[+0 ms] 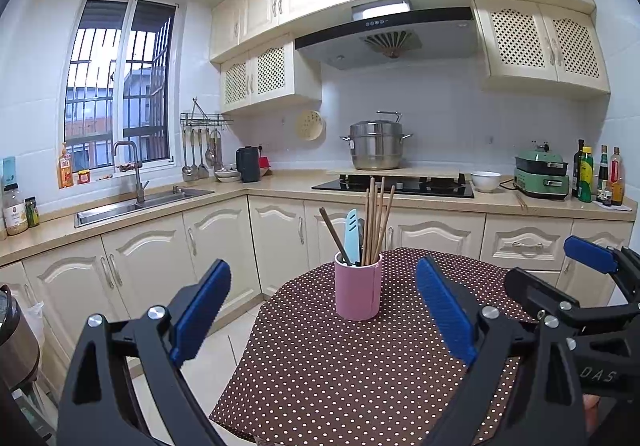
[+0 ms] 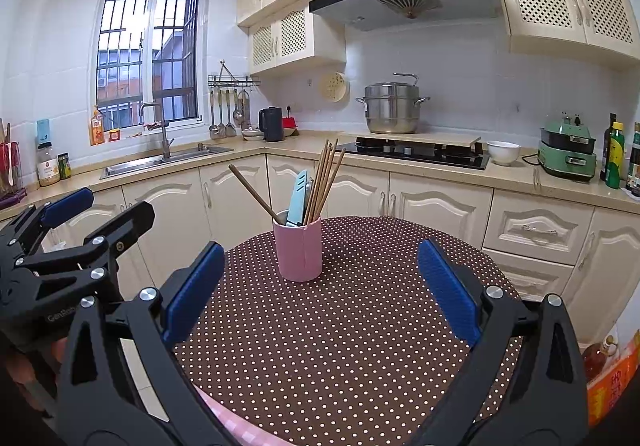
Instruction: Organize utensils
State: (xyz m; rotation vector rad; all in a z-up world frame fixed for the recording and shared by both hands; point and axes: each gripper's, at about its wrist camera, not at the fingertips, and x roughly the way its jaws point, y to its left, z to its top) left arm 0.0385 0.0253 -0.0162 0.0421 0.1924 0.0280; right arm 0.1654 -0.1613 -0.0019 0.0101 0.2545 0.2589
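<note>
A pink cup [image 1: 357,288] [image 2: 300,248] stands upright near the far edge of a round table with a brown polka-dot cloth [image 1: 340,366] [image 2: 340,346]. Inside it stand several wooden chopsticks [image 1: 378,215] [image 2: 326,175], one dark stick leaning left [image 1: 332,232] [image 2: 252,187] and a light blue knife [image 1: 351,236] [image 2: 298,197]. My left gripper [image 1: 324,300] is open and empty, above the table's near side, short of the cup. My right gripper [image 2: 320,282] is open and empty too, beside the left one [image 2: 72,230]; it also shows at the right edge of the left wrist view [image 1: 560,270].
Cream cabinets and a beige counter [image 1: 280,185] run behind the table, with a sink [image 1: 120,207], a black hob [image 1: 394,185], a steel pot [image 1: 376,145], a white bowl [image 1: 485,181], a green cooker [image 1: 542,175] and bottles [image 1: 598,177]. Tiled floor [image 1: 208,362] lies left of the table.
</note>
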